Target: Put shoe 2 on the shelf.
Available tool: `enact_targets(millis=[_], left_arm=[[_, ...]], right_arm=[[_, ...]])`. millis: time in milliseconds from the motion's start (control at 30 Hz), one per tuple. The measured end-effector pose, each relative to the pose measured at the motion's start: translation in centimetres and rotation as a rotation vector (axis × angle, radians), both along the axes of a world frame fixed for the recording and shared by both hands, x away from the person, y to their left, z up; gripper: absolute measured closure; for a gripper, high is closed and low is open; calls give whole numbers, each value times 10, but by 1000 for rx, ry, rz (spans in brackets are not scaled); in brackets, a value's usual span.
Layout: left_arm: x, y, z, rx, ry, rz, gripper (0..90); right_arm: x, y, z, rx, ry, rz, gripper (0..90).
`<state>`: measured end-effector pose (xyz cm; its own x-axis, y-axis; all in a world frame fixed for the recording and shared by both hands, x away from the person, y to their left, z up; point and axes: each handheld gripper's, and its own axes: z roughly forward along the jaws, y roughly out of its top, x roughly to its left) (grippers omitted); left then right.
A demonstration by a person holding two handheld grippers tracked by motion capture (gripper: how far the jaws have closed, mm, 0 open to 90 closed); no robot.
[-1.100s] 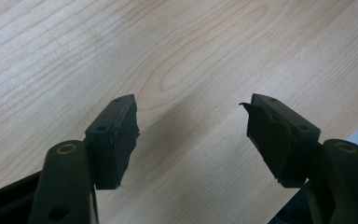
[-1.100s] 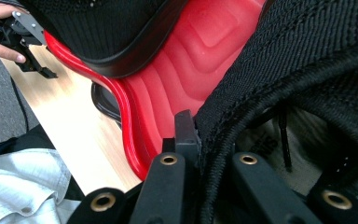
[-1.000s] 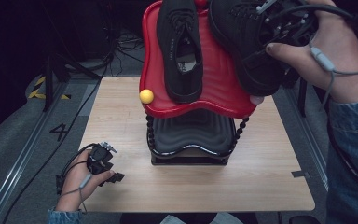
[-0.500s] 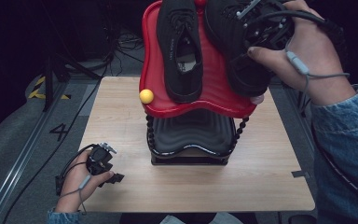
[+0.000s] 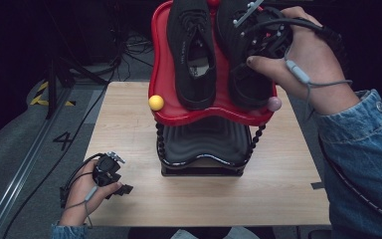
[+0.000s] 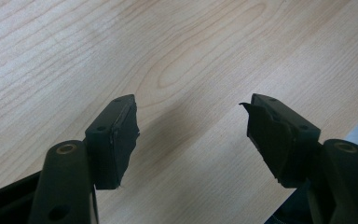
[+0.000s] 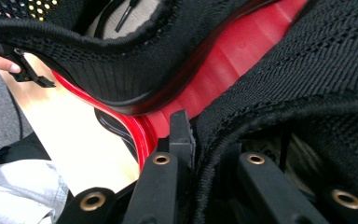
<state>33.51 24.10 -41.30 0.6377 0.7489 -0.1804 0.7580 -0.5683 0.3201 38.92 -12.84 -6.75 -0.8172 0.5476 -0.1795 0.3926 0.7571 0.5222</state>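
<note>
Setting second black shoe [image 5: 246, 59] down on red tray [image 5: 161, 69] beside first shoe [image 5: 191, 55], right gripper [image 5: 258, 47] letting go, left gripper [image 5: 112, 179] wide, empty.

A recording lab, it seems. A bare wooden table [image 5: 129, 124] stands against black surroundings. Loose cables [image 5: 129, 47] and yellow-black tape [image 5: 42, 92] mark the grey floor [image 5: 25, 149].

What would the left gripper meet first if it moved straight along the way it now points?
Probably the wooden table: the open fingers of the left gripper point at bare wood with nothing between, though depth is unclear.
</note>
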Motion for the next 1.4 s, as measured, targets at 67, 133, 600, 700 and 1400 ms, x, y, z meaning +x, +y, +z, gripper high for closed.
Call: enact_targets(millis=[67,133,600,700,1400], left_arm=[[0,0,0,1,0,-2,343],[1,-1,0,0,1,-4,343],[1,-1,0,2,8,-2,343],[2,-3,-1,0,7,-8,343],[5,-5,-1,5,4,-20,343]], right_arm=[[1,3,-2,0,3,1,813],[2,6,-4,2,3,3,810],[7,17,-11,33,-1,-1,797],[9,16,-12,45,0,-2,801],[3,13,-16,93,12,-46,585]])
